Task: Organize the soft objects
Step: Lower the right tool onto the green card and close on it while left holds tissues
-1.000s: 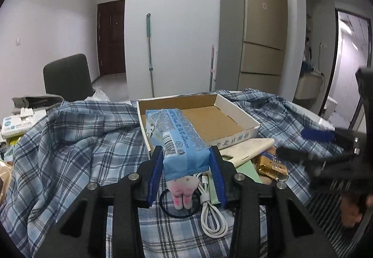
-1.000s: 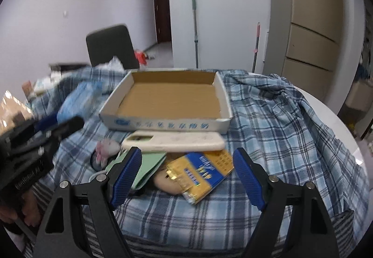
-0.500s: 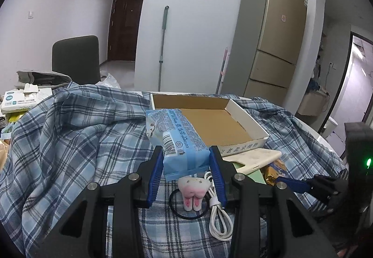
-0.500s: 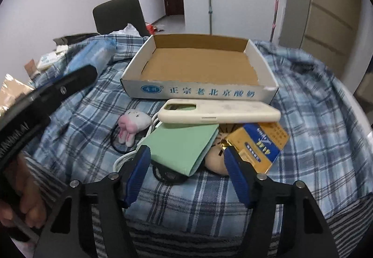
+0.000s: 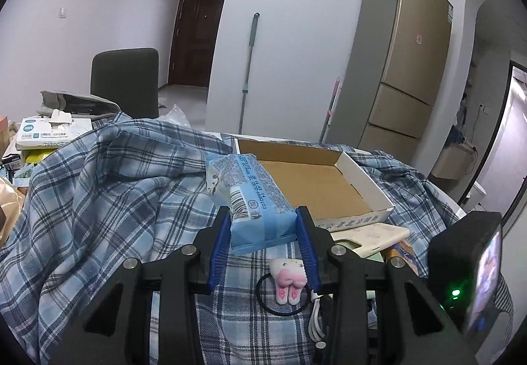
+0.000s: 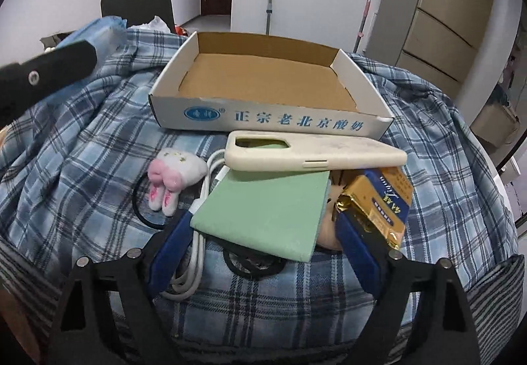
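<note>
My left gripper (image 5: 262, 216) is shut on a pale blue tissue pack (image 5: 245, 193), held above the plaid cloth in front of the empty cardboard tray (image 5: 359, 174). In the right wrist view my right gripper (image 6: 263, 220) sits low over a pile, its jaws opening. A folded green cloth (image 6: 263, 210) lies between the blue fingers without being pressed. A cream phone case (image 6: 313, 155) rests on the cloth's far edge, against the tray (image 6: 263, 121). A pink-and-white bunny hair tie (image 6: 171, 174) lies to the left.
A gold and blue packet (image 6: 378, 200) and a beige round thing (image 6: 326, 233) lie by the right finger. A white cable (image 6: 194, 266) coils by the left finger. A blue plaid shirt (image 6: 82, 167) covers the table. A dark chair (image 5: 125, 81) stands beyond.
My right gripper has dropped closer to the pile, so the green cloth now lies between its jaws. The left gripper rolled and shifted a little with the tissue pack still in it.
</note>
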A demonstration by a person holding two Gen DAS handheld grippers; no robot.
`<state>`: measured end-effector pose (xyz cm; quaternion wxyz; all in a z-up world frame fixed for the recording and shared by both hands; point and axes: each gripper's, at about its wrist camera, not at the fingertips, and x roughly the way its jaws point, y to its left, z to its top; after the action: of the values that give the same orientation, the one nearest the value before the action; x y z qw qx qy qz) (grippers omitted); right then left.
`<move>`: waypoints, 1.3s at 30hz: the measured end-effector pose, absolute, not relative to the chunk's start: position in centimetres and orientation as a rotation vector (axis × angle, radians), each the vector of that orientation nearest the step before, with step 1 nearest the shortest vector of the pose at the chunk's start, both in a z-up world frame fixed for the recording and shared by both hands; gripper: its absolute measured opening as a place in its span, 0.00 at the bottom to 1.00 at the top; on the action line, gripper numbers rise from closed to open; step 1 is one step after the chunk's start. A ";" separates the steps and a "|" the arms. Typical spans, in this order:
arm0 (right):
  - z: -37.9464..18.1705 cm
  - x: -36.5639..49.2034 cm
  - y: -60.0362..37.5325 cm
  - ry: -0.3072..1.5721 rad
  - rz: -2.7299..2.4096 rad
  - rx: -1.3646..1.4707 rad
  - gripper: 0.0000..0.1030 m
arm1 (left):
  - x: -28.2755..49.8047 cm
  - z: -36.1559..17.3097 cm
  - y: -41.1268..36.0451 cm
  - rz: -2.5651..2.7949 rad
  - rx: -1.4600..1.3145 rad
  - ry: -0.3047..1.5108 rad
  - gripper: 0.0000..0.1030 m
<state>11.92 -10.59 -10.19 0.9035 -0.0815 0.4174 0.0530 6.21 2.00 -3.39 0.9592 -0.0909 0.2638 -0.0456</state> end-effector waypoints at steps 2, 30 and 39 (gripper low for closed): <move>-10.0 11.7 -10.8 0.855 0.121 -0.163 0.72 | 6.3 -3.4 2.0 -0.098 -0.183 0.538 0.40; -7.3 10.3 -16.9 0.791 0.194 -0.175 0.89 | 5.8 -3.4 0.3 -0.138 -0.118 0.532 0.40; -8.6 11.3 -15.7 0.806 0.199 -0.191 0.84 | 6.0 -3.4 0.2 -0.144 -0.115 0.538 0.40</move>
<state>11.29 -15.66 -8.58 0.9106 -0.0928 0.3911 0.0963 5.98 0.23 -3.45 0.9599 -0.0568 0.2653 -0.0711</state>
